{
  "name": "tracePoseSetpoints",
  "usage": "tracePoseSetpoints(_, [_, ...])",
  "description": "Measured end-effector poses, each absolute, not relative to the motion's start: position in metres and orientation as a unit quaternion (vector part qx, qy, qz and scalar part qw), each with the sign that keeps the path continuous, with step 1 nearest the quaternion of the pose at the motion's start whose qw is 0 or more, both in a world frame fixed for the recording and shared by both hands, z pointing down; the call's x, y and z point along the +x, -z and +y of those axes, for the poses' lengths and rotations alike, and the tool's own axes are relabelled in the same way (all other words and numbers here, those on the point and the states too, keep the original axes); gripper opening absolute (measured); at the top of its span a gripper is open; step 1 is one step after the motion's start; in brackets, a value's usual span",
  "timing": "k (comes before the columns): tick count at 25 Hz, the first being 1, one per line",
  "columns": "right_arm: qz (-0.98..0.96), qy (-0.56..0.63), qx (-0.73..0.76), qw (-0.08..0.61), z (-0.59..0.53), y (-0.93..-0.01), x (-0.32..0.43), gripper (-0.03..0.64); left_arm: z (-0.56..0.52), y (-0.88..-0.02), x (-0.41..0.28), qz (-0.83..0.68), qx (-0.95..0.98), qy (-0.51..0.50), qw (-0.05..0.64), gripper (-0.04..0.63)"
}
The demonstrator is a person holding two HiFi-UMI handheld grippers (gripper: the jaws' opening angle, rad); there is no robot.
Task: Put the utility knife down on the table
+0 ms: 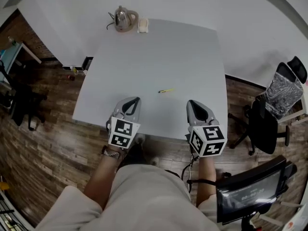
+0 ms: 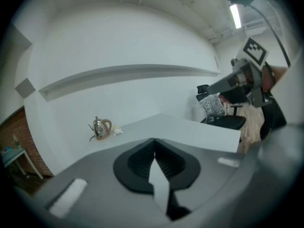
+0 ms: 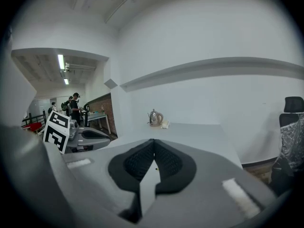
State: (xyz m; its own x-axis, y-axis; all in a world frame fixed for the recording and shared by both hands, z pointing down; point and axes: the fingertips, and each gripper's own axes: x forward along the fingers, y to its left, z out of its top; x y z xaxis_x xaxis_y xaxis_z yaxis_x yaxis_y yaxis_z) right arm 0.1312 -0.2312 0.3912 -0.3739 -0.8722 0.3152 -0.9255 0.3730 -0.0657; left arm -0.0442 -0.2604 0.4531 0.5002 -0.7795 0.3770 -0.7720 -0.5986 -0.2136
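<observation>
The utility knife [image 1: 166, 90], thin and yellow, lies flat on the white table [image 1: 154, 57] near its front edge. Neither gripper touches it. My left gripper [image 1: 133, 102] hovers over the front edge, to the knife's lower left, its jaws shut with nothing between them [image 2: 154, 139]. My right gripper [image 1: 193, 104] is to the knife's lower right, also shut and empty [image 3: 154, 140]. A tiny yellow speck, likely the knife [image 3: 156, 169], shows through the slit under the right jaws' tips. Each gripper appears in the other's view: the right gripper [image 2: 223, 83] and the left gripper [image 3: 97, 137].
A steel kettle [image 1: 124, 19] and a small white object [image 1: 143, 25] stand at the table's far edge. Black office chairs [image 1: 269, 114] stand on the wooden floor at the right, with another chair back [image 1: 250, 189] close to my right arm. People [image 3: 73, 108] stand far off at a side table.
</observation>
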Motion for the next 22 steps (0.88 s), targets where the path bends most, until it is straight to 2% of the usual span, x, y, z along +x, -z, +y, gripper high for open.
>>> tracePoseSetpoints(22, [-0.848, -0.058, 0.517, 0.102, -0.247, -0.336, 0.102, 0.000, -0.258, -0.380, -0.069, 0.485, -0.862, 0.146, 0.035, 0.006])
